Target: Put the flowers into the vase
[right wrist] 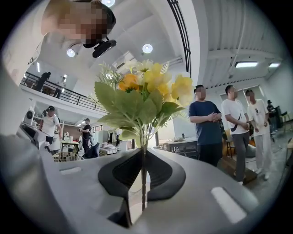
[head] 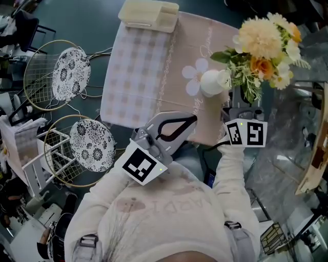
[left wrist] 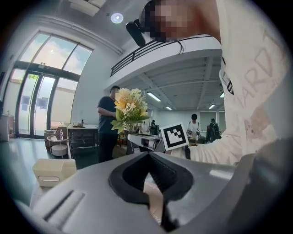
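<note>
A bunch of yellow, orange and white flowers (head: 266,43) with green leaves is held up at the table's right side. My right gripper (head: 240,102) is shut on its stems. The right gripper view shows the flowers (right wrist: 144,98) rising upright out of the closed jaws of that gripper (right wrist: 143,157). The white vase (head: 212,82) stands on the pale cloth just left of the stems. My left gripper (head: 192,120) hovers near the table's front edge, shut with nothing in it. In the left gripper view the flowers (left wrist: 130,107) show beyond the left gripper (left wrist: 149,157).
A checked and pink cloth (head: 138,66) covers the table. A cream box (head: 148,14) sits at its far end. Two round wire stools with black-and-white cushions (head: 72,71) (head: 92,146) and a white rack (head: 31,153) stand to the left. Several people (right wrist: 208,123) stand around the room.
</note>
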Available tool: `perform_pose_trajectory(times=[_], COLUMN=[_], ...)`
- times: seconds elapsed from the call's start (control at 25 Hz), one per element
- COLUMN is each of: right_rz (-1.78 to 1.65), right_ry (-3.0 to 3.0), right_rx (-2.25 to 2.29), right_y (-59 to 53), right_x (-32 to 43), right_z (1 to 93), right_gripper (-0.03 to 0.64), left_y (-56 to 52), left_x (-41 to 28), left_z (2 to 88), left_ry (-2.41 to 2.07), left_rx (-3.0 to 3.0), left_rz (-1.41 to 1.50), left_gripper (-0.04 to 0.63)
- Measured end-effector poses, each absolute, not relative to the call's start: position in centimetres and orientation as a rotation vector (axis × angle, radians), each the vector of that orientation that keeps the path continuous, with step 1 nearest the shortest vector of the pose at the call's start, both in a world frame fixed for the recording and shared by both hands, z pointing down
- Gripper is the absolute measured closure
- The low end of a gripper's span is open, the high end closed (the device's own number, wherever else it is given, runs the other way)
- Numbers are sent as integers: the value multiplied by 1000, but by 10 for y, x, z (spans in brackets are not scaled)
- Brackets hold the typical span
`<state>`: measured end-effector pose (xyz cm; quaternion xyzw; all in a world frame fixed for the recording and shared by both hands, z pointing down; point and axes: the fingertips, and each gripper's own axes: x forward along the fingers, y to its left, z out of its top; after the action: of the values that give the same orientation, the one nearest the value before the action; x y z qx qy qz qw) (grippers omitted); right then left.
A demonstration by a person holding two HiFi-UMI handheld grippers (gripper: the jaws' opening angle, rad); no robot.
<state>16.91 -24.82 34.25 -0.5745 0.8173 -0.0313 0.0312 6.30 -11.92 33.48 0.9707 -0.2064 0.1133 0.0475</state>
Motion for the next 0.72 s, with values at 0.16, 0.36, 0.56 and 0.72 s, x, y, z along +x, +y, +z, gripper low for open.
perform_pose_trajectory(times=[0.16, 0.36, 0.56, 0.72], right_rz=[-127, -127, -122, -164], right_ry=[2511, 2547, 2670, 2741], right_rx=[-1820, -1863, -1896, -1918], right_y=[-246, -243, -237, -230], right_x=[175, 177, 173, 169], right_z=[364, 382, 404, 420], right_gripper=[563, 558, 549, 546], left_y=[-128, -137, -140, -138], left_x=[65, 68, 70, 72], left_z=[341, 342, 345, 347], left_ry=[-622, -612, -616, -612], left_rx=[2950, 2957, 2949, 2950], left_rz=[354, 356, 364, 365], left_gripper=[595, 595, 595, 595])
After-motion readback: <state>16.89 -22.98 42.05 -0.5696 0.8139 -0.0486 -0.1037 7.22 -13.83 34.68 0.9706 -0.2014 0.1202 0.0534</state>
